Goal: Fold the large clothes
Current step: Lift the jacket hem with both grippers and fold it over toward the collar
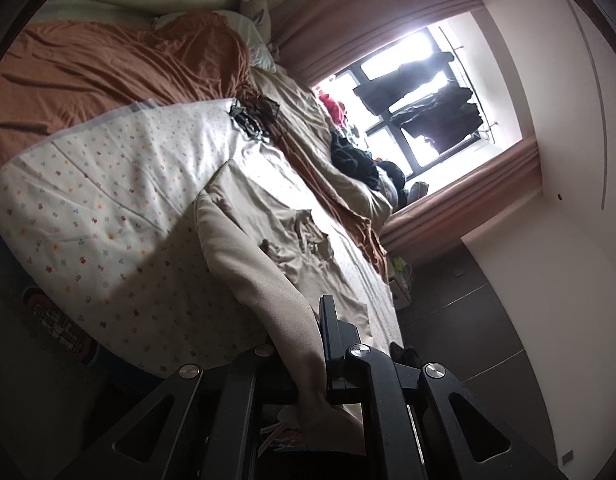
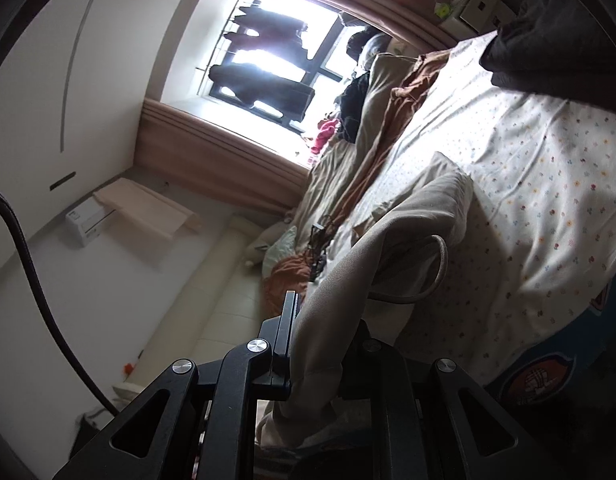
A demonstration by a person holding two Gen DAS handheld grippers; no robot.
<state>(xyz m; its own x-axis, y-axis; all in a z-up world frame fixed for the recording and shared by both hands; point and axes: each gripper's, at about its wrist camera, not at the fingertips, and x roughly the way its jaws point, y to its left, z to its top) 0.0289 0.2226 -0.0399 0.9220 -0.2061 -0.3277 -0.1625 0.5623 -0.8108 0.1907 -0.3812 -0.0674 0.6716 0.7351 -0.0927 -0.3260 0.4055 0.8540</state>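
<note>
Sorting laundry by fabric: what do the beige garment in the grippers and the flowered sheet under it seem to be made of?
Beige garment: apparently a woven cotton-like twill, matte, fairly thick; it hangs in soft, broad folds with a stitched hem. Flowered sheet: probably light printed cotton or a blend, matte, with fine creases. Exact fibres cannot be told.

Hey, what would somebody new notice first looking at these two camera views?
Probably the beige garment, stretched over the flowered bedsheet, with the left gripper and right gripper each clamped on an end. Next, the blown-out bright window behind the bed, dark clothes hanging across it.
</note>
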